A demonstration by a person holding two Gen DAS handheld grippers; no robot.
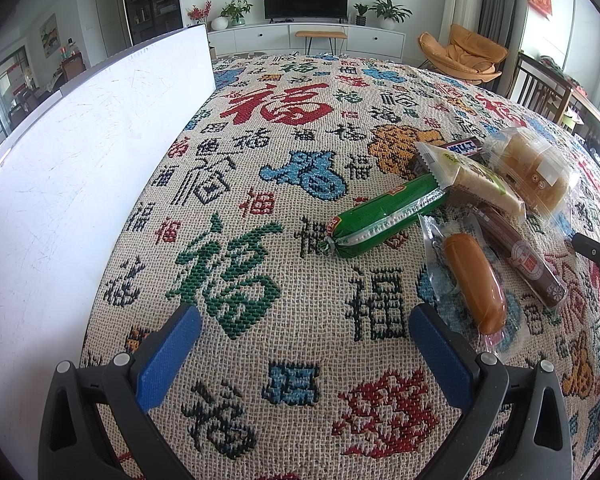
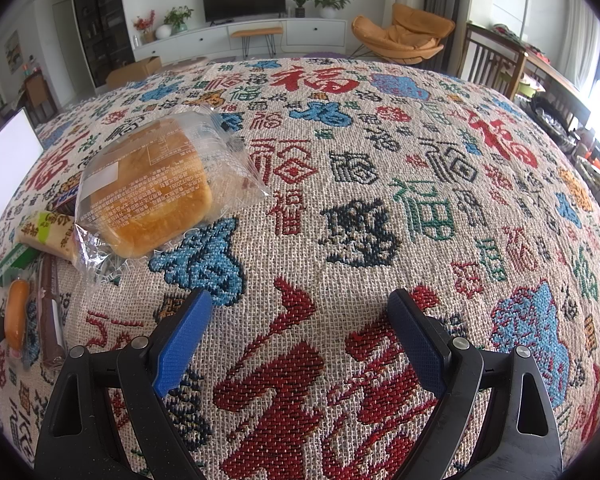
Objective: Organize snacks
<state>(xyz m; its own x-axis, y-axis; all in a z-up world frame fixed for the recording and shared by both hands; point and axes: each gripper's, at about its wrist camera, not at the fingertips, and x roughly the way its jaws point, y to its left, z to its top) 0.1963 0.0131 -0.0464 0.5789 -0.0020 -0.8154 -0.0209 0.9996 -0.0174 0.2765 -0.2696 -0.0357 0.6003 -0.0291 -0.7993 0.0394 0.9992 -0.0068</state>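
A pile of snacks lies on the patterned cloth. In the left wrist view I see a green sausage stick (image 1: 384,216), an orange sausage in clear wrap (image 1: 474,280), a dark brown sausage stick (image 1: 520,256), a green-and-cream wafer pack (image 1: 472,176), a dark chocolate bar (image 1: 464,147) and a wrapped bread bun (image 1: 534,168). My left gripper (image 1: 304,320) is open, left of the orange sausage, holding nothing. In the right wrist view the bread bun (image 2: 152,188) lies at upper left. My right gripper (image 2: 300,304) stands open over bare cloth, to the right of the snacks.
A tall white box wall (image 1: 72,168) stands along the left side of the cloth; its corner (image 2: 8,160) shows at the far left of the right wrist view. The woven cloth (image 2: 380,200) covers the whole table. Chairs and a TV cabinet stand beyond.
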